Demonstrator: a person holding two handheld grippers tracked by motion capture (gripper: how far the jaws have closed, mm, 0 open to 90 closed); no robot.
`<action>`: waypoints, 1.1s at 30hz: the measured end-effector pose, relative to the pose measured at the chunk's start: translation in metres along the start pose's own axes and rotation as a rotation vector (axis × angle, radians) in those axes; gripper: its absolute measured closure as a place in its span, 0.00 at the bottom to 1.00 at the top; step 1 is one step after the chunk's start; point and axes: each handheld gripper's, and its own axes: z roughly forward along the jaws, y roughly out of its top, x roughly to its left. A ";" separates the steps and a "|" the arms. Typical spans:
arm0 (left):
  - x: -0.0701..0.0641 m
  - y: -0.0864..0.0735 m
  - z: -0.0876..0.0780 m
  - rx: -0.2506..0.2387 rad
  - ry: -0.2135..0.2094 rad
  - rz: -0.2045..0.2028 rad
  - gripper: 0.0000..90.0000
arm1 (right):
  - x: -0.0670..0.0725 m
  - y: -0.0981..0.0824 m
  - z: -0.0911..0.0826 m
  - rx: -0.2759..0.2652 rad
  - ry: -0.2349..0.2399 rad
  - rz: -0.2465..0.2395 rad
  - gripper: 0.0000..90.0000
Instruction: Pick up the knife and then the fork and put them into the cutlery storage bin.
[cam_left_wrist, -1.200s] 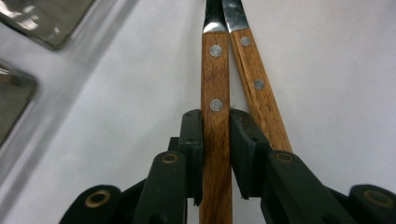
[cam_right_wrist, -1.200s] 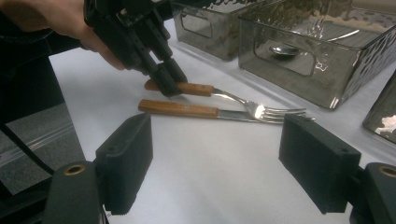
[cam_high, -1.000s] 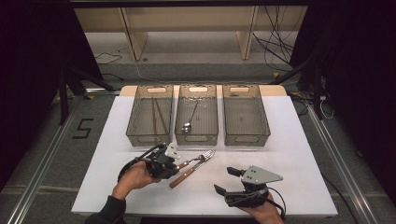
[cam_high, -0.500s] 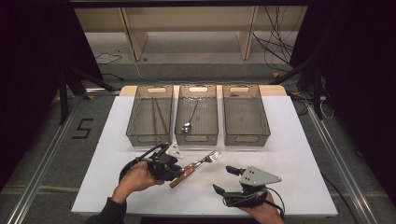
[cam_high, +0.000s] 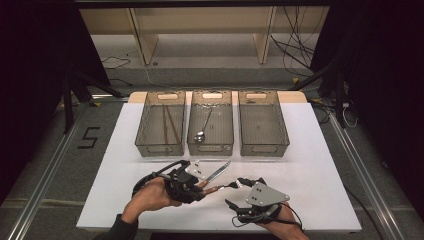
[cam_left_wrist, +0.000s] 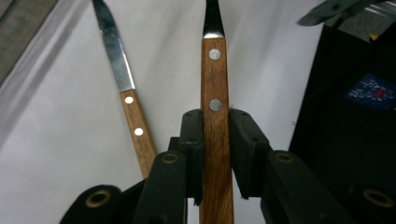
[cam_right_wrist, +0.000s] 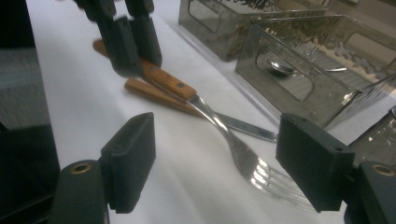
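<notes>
The left claw (cam_high: 197, 186) pinches the fork (cam_right_wrist: 219, 126) by its wooden handle, now lifted off the counter (cam_high: 310, 165) toward the spread right claw (cam_high: 239, 192), whose jaws have just narrowed slightly around the tines, suggesting a handover; the knife (cam_high: 216, 173) stays down.

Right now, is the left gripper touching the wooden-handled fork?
Touching. The left gripper view shows the left gripper with both black pads pressed against the sides of the wooden-handled fork.

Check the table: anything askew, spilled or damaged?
Nothing spilled or damaged. The three bins sit square in a row; chopsticks and spoon lie inside theirs. The only loose item is the knife, lying diagonally on the white table. The fork is clamped by its wooden handle in the left gripper.
</notes>
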 end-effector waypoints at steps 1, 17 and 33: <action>-0.001 0.001 0.000 -0.004 -0.002 -0.003 0.84 | 0.001 0.000 0.001 0.012 -0.009 -0.028 0.33; -0.009 0.005 0.000 0.016 -0.038 0.013 0.84 | 0.022 -0.002 0.015 0.108 -0.126 -0.380 0.62; -0.011 0.006 -0.001 0.015 -0.074 0.016 0.84 | 0.034 -0.005 0.018 0.139 -0.171 -0.565 0.91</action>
